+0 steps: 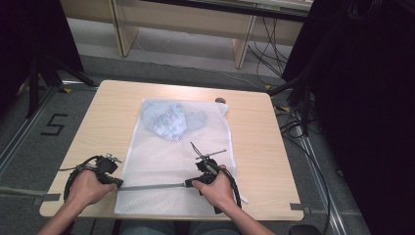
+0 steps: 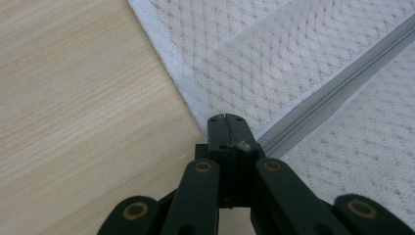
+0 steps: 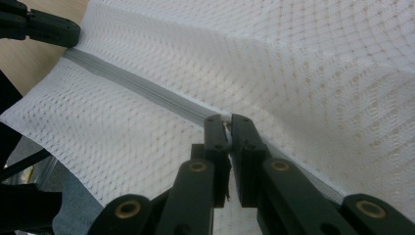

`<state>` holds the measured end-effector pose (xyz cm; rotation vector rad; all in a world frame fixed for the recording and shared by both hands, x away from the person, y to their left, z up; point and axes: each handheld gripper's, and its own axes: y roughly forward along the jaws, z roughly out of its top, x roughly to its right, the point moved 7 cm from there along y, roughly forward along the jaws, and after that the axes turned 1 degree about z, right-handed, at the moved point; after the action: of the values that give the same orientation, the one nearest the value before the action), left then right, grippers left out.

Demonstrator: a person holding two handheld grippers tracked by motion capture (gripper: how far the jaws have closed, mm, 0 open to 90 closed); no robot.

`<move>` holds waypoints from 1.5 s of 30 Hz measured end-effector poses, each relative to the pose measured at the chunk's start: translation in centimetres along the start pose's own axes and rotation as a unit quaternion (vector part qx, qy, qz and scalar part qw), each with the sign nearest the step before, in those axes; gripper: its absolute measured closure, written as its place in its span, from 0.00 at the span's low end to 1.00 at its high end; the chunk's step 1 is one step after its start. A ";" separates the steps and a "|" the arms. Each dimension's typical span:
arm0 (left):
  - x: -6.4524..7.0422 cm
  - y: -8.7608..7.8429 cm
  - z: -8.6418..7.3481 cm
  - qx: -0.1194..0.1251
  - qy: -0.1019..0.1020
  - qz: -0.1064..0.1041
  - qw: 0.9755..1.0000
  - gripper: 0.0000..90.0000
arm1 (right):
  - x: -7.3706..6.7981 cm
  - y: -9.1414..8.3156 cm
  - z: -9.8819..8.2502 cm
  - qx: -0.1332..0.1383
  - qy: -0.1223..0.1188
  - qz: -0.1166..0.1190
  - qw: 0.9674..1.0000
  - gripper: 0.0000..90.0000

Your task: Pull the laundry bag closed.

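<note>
Surroundings: grey floor with a taped figure 5 off the desk's left edge, dark curtains to both sides, pale wooden furniture legs beyond the far edge, cables trailing on the floor at far right.
Desk: light wood-grain desk, rounded corners, seen from above the near edge.
Container: white mesh laundry bag, lying flat, running from mid-desk to the near edge, slightly nearer the right edge than the left.
Contents: crumpled pale blue-green patterned fabric inside the bag at its far end; the rest of the bag lies flat.
Closure: grey zipper running across the bag near the near edge, roughly parallel to it, between the two grippers; zipper teeth appear joined along the stretch visible.
Left gripper: left gripper at the bag's left edge near the desk's near-left corner; in the left gripper view its jaws are pressed together over the bag's hem at the zipper's end, clamping the fabric there.
Right gripper: right gripper on the zipper toward the bag's right side; in the right gripper view its jaws pinch a small pale piece at the zipper line, apparently the pull tab, though it is too small to confirm.
Hands: left hand and right hand enter from the near edge, each wrapped around its gripper.
Other item: small dark round object on the desk by the bag's far-right corner; not identifiable.
</note>
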<state>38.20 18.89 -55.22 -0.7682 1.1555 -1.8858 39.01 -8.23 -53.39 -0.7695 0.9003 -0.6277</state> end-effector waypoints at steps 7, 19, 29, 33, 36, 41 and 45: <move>0.0 0.0 0.0 0.000 -0.001 -0.002 1.000 1.00 | 0.3 -0.1 0.0 0.002 -0.006 -0.002 1.000 0.97; 0.0 0.0 0.0 -0.002 0.000 -0.002 1.000 1.00 | 0.7 -0.4 -0.2 0.002 0.008 -0.005 1.000 0.97; 0.0 0.0 0.0 -0.001 0.000 -0.002 1.000 1.00 | 1.1 -0.6 -0.3 0.004 0.008 -0.009 1.000 0.97; 0.0 0.0 0.0 -0.002 0.000 -0.002 1.000 1.00 | 1.3 -0.7 -0.3 0.004 0.004 -0.012 1.000 0.97; 0.0 0.0 0.0 -0.001 0.000 -0.002 1.000 1.00 | 1.3 -0.8 -0.4 0.001 0.004 -0.011 1.000 0.97; 0.0 0.0 0.0 -0.002 0.000 -0.002 1.000 1.00 | 1.3 -0.9 -0.5 0.001 0.011 -0.012 1.000 0.97; 0.0 0.0 0.0 -0.002 -0.001 -0.003 1.000 1.00 | 1.4 -0.9 -0.5 0.001 0.010 -0.011 1.000 0.97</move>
<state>38.21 18.86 -55.23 -0.7753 1.1571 -1.8876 39.09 -9.95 -53.47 -0.7730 0.9103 -0.6562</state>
